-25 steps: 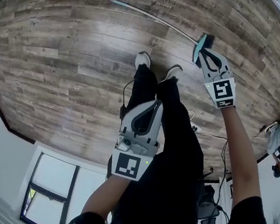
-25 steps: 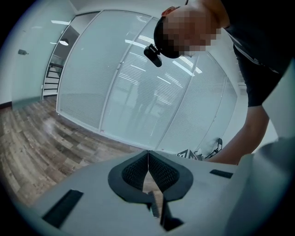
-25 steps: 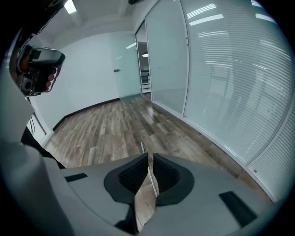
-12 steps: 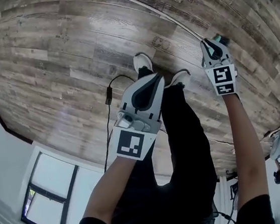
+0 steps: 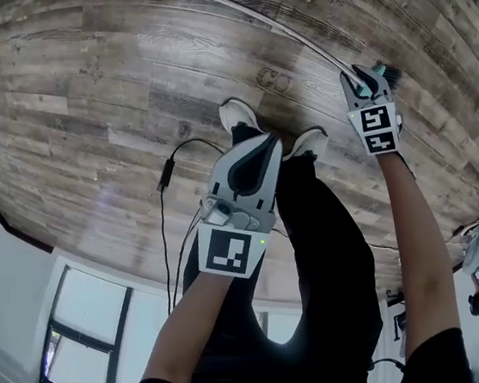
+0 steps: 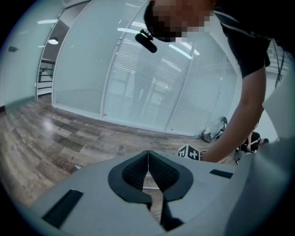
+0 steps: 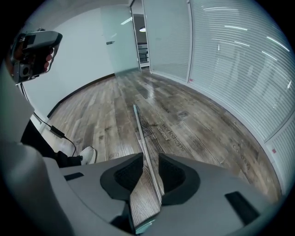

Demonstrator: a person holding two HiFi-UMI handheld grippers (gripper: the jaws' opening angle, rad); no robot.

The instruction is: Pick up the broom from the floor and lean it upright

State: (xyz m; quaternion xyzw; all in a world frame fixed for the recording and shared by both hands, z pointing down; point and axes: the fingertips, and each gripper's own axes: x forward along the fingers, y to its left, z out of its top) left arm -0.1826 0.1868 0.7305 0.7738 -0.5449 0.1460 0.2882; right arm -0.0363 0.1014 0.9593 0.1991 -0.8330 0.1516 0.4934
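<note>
Straddling the broom (image 5: 271, 27) near its bristle end (image 5: 387, 77), the right claw (image 5: 363, 83) hangs low at the upper right of the head view. Its 2 jaws have just been opening and stand released, with the handle (image 7: 141, 136) running between them and neither pad pressing on it.

The broom lies flat on the wood floor (image 5: 65, 112). Its long axis slants from the top centre of the frame down to the bristles at the right edge of the claw.

The left claw (image 5: 255, 143) sits at frame centre above the person's legs. It is clenched on nothing and well apart from the handle, so the right hand is plainly the nearer.

Bare boards stretch across the left of the frame. A cable (image 5: 165, 182) trails beside the shoes (image 5: 238, 110), below the handle in the frame, and likely matters little to a lift. The blind-covered wall (image 7: 239, 60) at the right of the right gripper view looks a possible leaning spot.
</note>
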